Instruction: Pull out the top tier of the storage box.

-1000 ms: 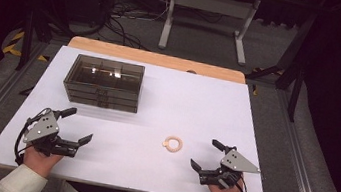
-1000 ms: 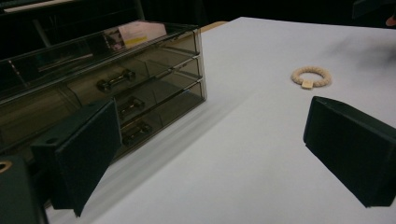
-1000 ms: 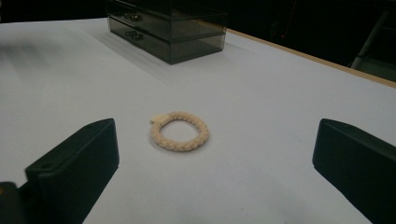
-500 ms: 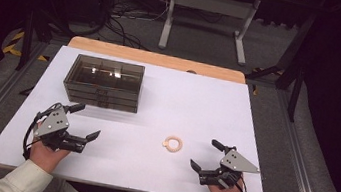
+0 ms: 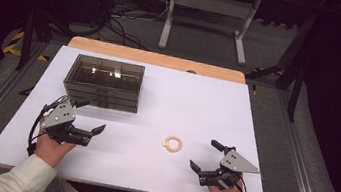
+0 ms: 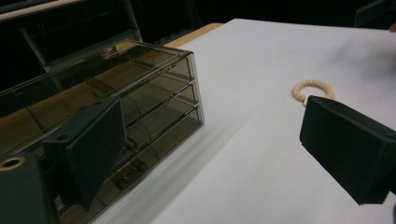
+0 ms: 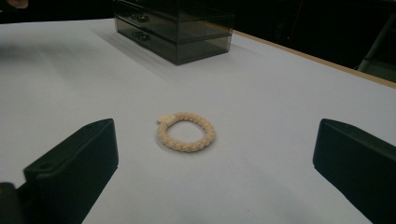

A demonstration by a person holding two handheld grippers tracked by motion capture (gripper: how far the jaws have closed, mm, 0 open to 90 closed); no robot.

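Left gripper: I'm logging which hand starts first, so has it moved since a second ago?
Yes. The left gripper has moved forward and a little inward, closer to the drawer box; its jaws are open.

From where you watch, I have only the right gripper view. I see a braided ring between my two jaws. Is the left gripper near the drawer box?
Observer: Yes. In the high view the left gripper is open just in front of the smoked drawer box, not touching it.
Operator: Is the ring closer to the right gripper?
Observer: Somewhat, I think. The ring lies on the white table, a little ahead and left of the open right gripper.
Operator: Are the drawers shut?
Observer: The left gripper view shows three stacked drawers, all pushed in.
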